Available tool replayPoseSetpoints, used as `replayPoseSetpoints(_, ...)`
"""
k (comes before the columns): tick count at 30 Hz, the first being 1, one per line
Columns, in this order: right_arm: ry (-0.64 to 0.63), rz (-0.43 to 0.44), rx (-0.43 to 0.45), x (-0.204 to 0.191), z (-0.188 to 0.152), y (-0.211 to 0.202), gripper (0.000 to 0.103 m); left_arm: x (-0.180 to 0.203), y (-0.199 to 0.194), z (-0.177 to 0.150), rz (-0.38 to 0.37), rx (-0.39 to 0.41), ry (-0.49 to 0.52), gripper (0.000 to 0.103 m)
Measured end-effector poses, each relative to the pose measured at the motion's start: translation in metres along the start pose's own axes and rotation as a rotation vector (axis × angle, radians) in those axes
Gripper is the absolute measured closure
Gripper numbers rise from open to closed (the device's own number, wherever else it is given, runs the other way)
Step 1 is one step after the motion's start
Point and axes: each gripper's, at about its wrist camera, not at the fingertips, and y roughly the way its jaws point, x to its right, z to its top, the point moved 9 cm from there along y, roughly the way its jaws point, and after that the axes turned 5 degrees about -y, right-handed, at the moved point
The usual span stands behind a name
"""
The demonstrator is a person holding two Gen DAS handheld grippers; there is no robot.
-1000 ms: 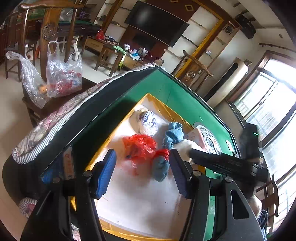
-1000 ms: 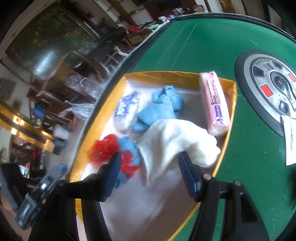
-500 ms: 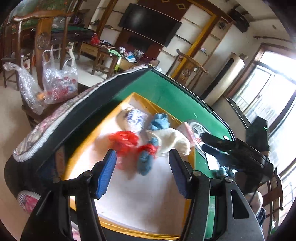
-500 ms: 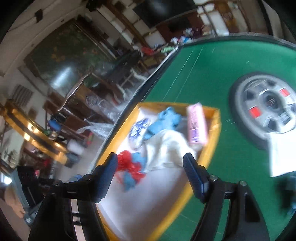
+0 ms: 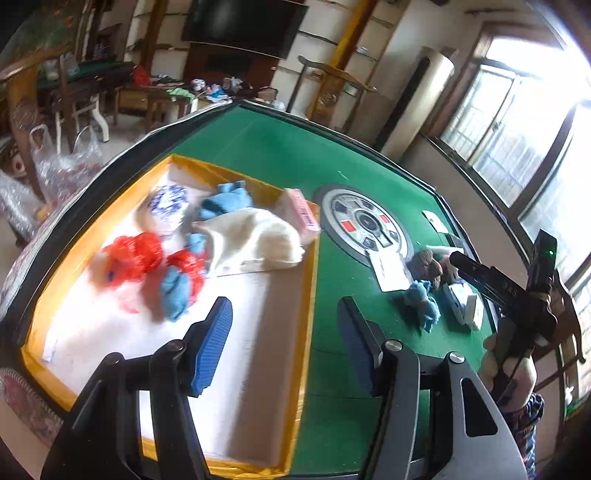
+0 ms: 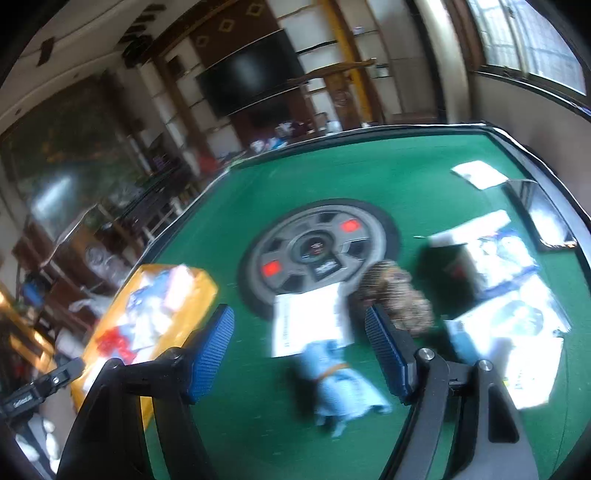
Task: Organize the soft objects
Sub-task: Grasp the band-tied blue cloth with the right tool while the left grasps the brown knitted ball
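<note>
Yellow tray (image 5: 308,302) holds white cloth (image 5: 255,236) (plus blue, red bundles).

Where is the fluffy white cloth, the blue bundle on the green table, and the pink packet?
white cloth (image 5: 255,236), left wrist view, middle of its folds.
blue bundle (image 6: 338,384), right wrist view, its tied middle.
pink packet (image 5: 301,214), left wrist view, its top face.

We saw a green table (image 5: 280,155) with a round grey dial (image 6: 317,254) at its middle and a white paper (image 6: 310,325) overlapping the dial's rim, while a dark television (image 5: 243,18) and wooden chairs (image 5: 332,85) stood behind it.
</note>
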Motion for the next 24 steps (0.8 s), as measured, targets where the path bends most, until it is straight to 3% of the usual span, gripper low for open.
replayPoseSetpoints(4, 0.089, -0.006, 0.037, 0.037, -0.003, -0.005, 0.034, 0.039, 0.016, 0.006, 0.026, -0.014, 0.107, 0.045)
replayPoseSetpoints(10, 0.138, 0.053, -0.003, 0.052, -0.01, -0.001, 0.034, 0.102, 0.081, 0.0, -0.036, -0.131, 0.144, 0.045)
replayPoseSetpoints(14, 0.1, 0.089, -0.067, 0.042, -0.02, 0.01, 0.034, 0.125, 0.112, -0.011, -0.091, -0.229, 0.09, 0.045)
replayPoseSetpoints(17, 0.056, 0.117, -0.154, 0.026, -0.036, 0.025, 0.034, 0.13, 0.112, -0.009, -0.085, -0.205, 0.09, 0.045)
replayPoseSetpoints(20, -0.039, 0.046, -0.209, 0.016, -0.05, 0.037, 0.036, 0.127, 0.111, 0.001, -0.08, -0.194, 0.073, 0.045)
replayPoseSetpoints(22, -0.048, 0.023, -0.262, 0.015, -0.06, 0.043, 0.076, 0.13, 0.113, 0.013, -0.077, -0.186, 0.07, 0.045)
replayPoseSetpoints(24, 0.001, 0.004, -0.253, 0.025, -0.058, 0.037, 0.076, 0.145, 0.117, 0.022, -0.103, -0.189, 0.083, 0.045)
